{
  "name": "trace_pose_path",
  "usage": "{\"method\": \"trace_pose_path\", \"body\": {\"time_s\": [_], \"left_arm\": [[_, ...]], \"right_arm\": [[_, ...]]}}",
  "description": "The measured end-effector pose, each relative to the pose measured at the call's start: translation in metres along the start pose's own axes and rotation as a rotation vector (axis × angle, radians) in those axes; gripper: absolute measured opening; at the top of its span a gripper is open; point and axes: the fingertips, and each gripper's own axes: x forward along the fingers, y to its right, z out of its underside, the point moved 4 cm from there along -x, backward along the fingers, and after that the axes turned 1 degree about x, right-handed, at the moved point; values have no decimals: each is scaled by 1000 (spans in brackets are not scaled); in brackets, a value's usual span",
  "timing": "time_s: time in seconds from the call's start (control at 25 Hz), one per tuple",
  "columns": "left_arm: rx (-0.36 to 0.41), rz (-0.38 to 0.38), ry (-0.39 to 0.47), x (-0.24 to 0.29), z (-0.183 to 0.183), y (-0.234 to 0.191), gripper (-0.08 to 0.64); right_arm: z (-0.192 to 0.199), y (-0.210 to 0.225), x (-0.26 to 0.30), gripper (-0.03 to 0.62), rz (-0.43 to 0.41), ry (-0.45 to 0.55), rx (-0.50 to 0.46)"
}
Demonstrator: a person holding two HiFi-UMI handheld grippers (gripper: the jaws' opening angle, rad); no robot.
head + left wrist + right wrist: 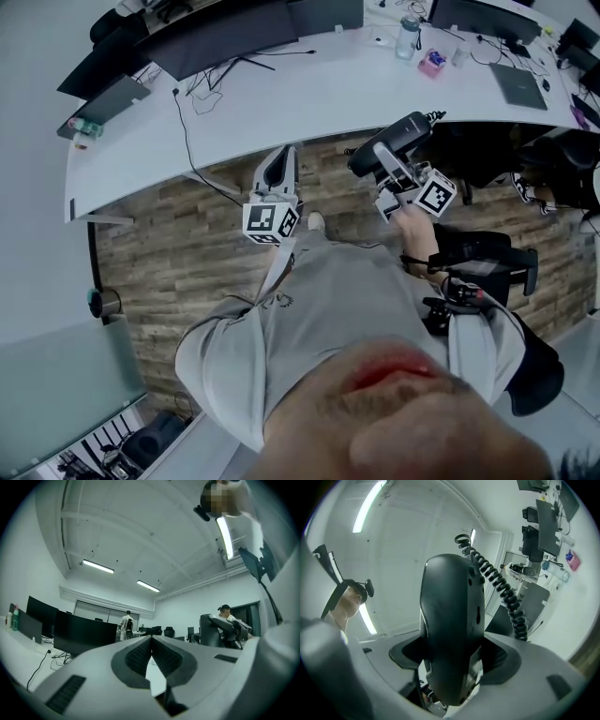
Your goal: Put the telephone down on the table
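A black telephone handset hangs in the air just off the near edge of the curved white table. My right gripper is shut on it. In the right gripper view the handset stands upright between the jaws and fills the middle. Its coiled black cord trails off to the right, and the cord also shows near the table edge. My left gripper is held in front of my body, left of the handset. In the left gripper view its fingertips are shut together on nothing and tilt up at the room.
On the table stand dark monitors, loose cables, a water bottle, a pink item and a closed laptop. A black chair sits at my right, on the wooden floor. Other people stand far off in the room.
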Motion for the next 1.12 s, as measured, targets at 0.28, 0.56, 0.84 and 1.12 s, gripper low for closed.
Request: {"method": "trace_pose_path", "body": {"time_s": [0.28,0.56,0.84,1.12], "left_arm": [[-62,0,-18,32,6,-69,6],[-76,54,-16,65,8,-122,6],[-141,107,-22,91,28,-168,6],[-154,131,-46,109,49,-206,6]], "right_arm": [[6,28,65,334,19,10,46],[19,50,119,334,48,18,62],[41,63,160,334,67,6,78],[71,69,187,334,97,-35,73]]}}
